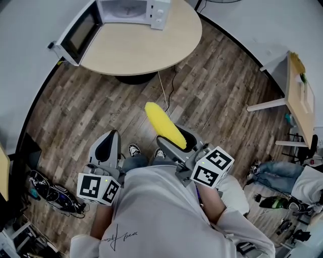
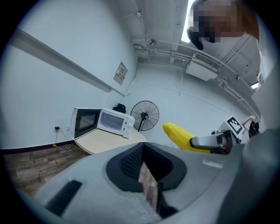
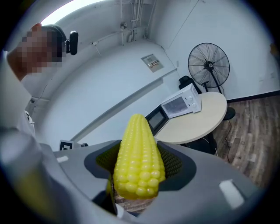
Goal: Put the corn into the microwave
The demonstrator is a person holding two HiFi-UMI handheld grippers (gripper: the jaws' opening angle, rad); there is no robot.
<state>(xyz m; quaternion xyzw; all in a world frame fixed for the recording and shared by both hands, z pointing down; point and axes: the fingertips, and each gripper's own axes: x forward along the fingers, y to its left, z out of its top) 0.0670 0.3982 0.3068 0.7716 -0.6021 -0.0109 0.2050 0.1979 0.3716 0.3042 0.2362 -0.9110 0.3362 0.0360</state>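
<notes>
The corn point(image 1: 164, 126) is off any surface and sits in the right gripper point(image 1: 177, 142). That gripper is clenched on the cob's thick end, and the pointed end sticks out ahead toward the far table. In the right gripper view the cob point(image 3: 138, 157) fills the pocket between the jaws, with a pad pressed against each side. The pick-up therefore looks done.

The left gripper point(image 1: 106, 148) is level with it on the person's left. Its jaws are drawn together, or very nearly so, with only a sliver of floor showing through and nothing between them.

The microwave point(image 1: 133, 10) stands at the far edge of the round table point(image 1: 146, 48), well apart from both grippers, with bare wooden floor point(image 1: 101, 106) between. Its door point(image 1: 75, 33) already hangs open to the left, so opening it is probably not needed. Its cavity is too small and too steeply seen to tell whether anything lies inside.

What is left is most of the job. The cob must be carried across the floor to the table and its tip lined up with the open mouth. It must then be set inside and let go. The standing fan point(image 2: 144, 114) behind the table is clear of that path.
</notes>
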